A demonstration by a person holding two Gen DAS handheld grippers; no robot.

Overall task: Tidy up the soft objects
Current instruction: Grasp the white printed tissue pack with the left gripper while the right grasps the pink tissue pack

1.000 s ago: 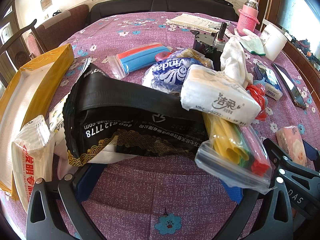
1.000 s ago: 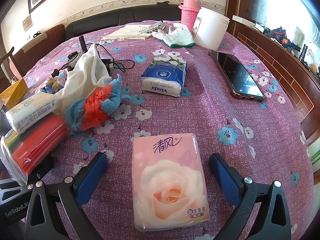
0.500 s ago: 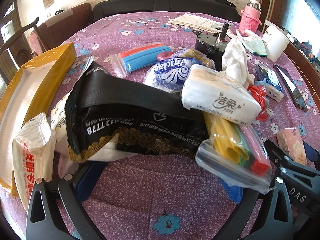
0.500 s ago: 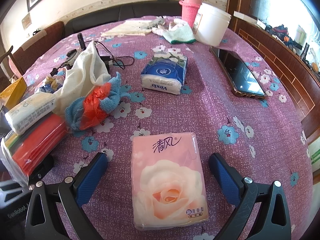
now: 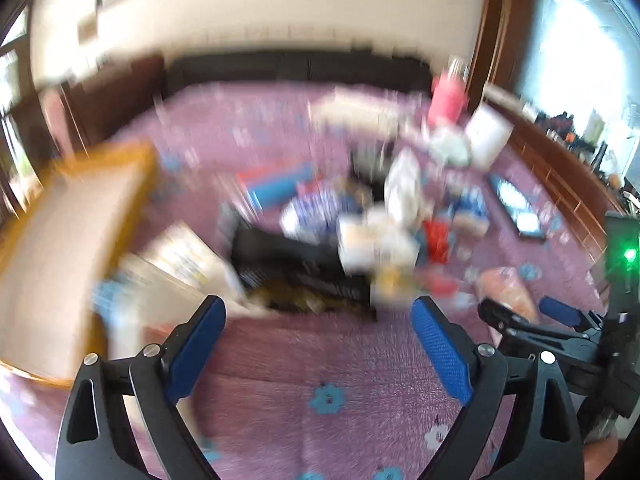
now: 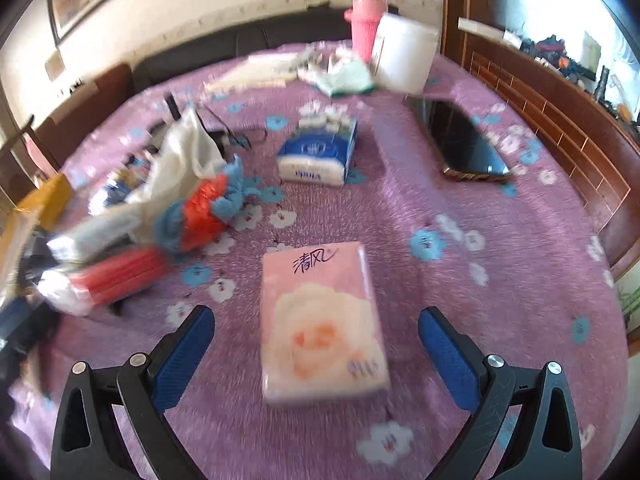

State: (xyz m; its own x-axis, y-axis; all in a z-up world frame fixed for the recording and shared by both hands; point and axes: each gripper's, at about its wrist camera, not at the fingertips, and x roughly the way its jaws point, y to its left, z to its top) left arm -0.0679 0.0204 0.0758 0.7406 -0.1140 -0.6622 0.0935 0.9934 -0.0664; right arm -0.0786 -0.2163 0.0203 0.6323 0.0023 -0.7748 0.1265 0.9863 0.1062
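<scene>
Left tool (image 5: 318,340) is lifting clear of the black pouch (image 5: 296,258), jaws narrowing slightly, empty; right tool (image 6: 316,344) is straddling the pink tissue pack (image 6: 320,320), wide, readying a grasp.

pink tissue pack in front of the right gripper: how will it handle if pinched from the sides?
The pink tissue pack looks like soft film-wrapped tissues, so it will probably squash and bulge rather than resist. Its glossy wrap may slip on the pads. It lies flat on the tablecloth, so it is unlikely to roll or tip. The right gripper stands open, its fingers on either side of the pack.
</scene>
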